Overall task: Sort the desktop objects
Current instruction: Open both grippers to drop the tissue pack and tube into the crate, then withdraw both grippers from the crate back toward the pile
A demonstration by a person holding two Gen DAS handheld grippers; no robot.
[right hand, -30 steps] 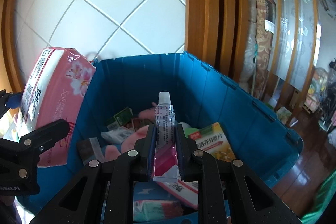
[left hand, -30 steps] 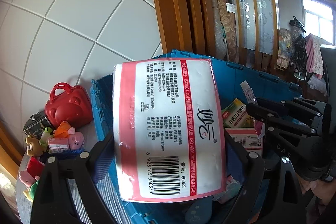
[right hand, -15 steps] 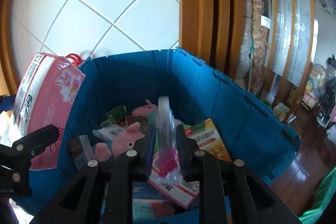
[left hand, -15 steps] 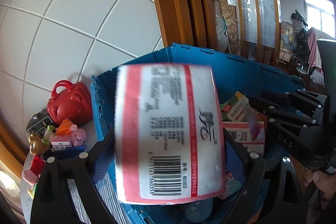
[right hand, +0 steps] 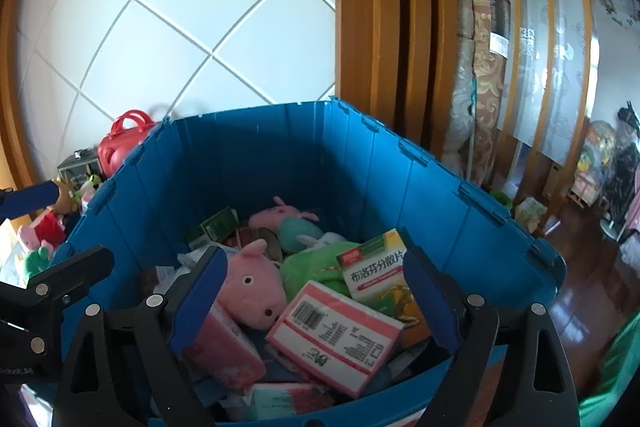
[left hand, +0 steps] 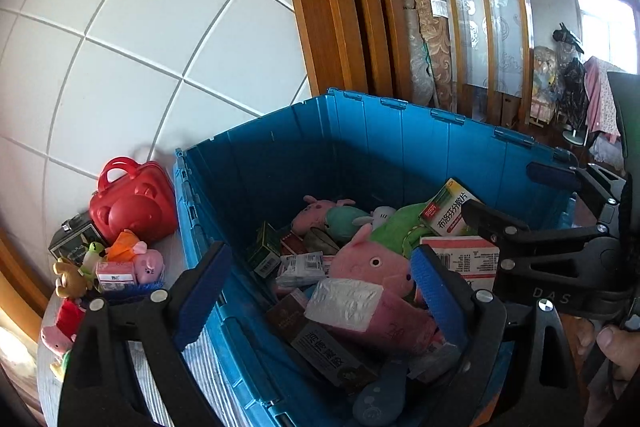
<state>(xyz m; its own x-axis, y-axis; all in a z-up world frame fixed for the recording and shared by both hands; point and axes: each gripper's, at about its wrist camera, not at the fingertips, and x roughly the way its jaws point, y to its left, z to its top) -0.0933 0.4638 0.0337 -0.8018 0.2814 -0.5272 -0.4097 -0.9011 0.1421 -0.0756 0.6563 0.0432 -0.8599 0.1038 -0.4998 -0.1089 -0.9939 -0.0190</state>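
A blue plastic bin (left hand: 400, 131) (right hand: 280, 147) holds several boxes and plush toys. My left gripper (left hand: 320, 291) is open and empty above the bin's near left corner. The pink tissue pack (left hand: 360, 307) lies in the bin below it, beside a pink pig plush (left hand: 372, 263). My right gripper (right hand: 316, 299) is open and empty above the bin's near side. Below it lie a white-and-red box (right hand: 336, 331), a green-and-white medicine box (right hand: 376, 267) and the pig plush (right hand: 252, 283). I cannot pick out the tube among the contents.
A red bear-shaped case (left hand: 132, 203), a dark box (left hand: 76, 243) and several small toys (left hand: 116, 267) stand on the table left of the bin. A white tiled wall and a wooden frame (left hand: 332, 7) lie behind. The right gripper's body (left hand: 560, 259) shows at the right.
My left gripper opened and the tissue pack dropped into the bin. My right gripper opened and the tube fell from it into the bin.
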